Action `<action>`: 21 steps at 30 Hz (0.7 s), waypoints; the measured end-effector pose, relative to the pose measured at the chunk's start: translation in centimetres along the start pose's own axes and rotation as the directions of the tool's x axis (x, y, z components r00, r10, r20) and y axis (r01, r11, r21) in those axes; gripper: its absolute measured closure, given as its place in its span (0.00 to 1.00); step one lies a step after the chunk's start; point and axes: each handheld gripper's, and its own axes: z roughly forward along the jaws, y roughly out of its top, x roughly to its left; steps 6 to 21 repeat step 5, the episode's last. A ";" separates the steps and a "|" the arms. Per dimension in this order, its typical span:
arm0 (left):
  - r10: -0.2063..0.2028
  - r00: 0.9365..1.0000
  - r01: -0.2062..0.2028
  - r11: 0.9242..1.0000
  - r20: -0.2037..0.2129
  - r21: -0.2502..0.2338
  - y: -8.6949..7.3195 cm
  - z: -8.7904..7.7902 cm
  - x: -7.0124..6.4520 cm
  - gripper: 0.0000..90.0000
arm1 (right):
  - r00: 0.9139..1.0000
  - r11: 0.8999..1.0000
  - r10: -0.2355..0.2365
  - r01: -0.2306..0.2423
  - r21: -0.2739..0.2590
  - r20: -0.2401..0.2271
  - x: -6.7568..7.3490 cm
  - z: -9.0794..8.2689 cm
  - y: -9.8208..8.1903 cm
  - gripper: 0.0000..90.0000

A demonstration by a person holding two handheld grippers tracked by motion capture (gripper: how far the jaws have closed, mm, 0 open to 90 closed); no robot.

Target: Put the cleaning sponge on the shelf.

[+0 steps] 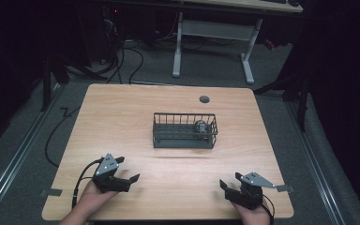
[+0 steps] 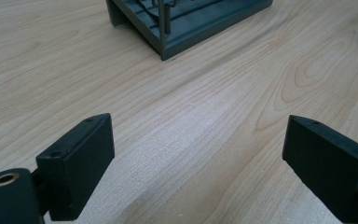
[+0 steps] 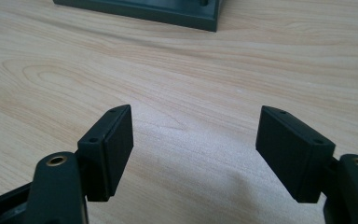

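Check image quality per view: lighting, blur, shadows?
High view: table evenly lit, surroundings nearly black, basket soft, small thing inside it unreadable. Left gripper view: wood grain sharp, left tongs slightly soft, basket corner cropped at top. Right gripper view: bright, faint shadow under the right tongs, no glare.

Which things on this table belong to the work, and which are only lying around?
Part of the work:
wire basket
small grey object inside the basket
left gripper, open
right gripper, open

Just lying about:
grommet in the table
tape pieces at the edges
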 end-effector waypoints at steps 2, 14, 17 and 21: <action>0.005 1.000 -0.005 1.000 0.000 0.007 0.0 -0.1 0.0 0.11 | 1.000 1.000 -0.018 0.018 0.007 0.001 0.2 0.2 0.0 0.30; -0.001 1.000 0.001 1.000 -0.001 0.001 0.0 -0.1 0.0 0.11 | 1.000 1.000 -0.001 0.001 0.022 -0.012 0.3 0.4 0.0 0.30; -0.001 1.000 0.001 1.000 -0.001 0.001 0.0 -0.1 0.0 0.11 | 1.000 1.000 -0.001 0.001 0.022 -0.012 0.3 0.4 0.0 0.30; -0.001 1.000 0.001 1.000 -0.001 0.001 0.0 -0.1 0.0 0.11 | 1.000 1.000 -0.001 0.001 0.022 -0.012 0.3 0.4 0.0 0.30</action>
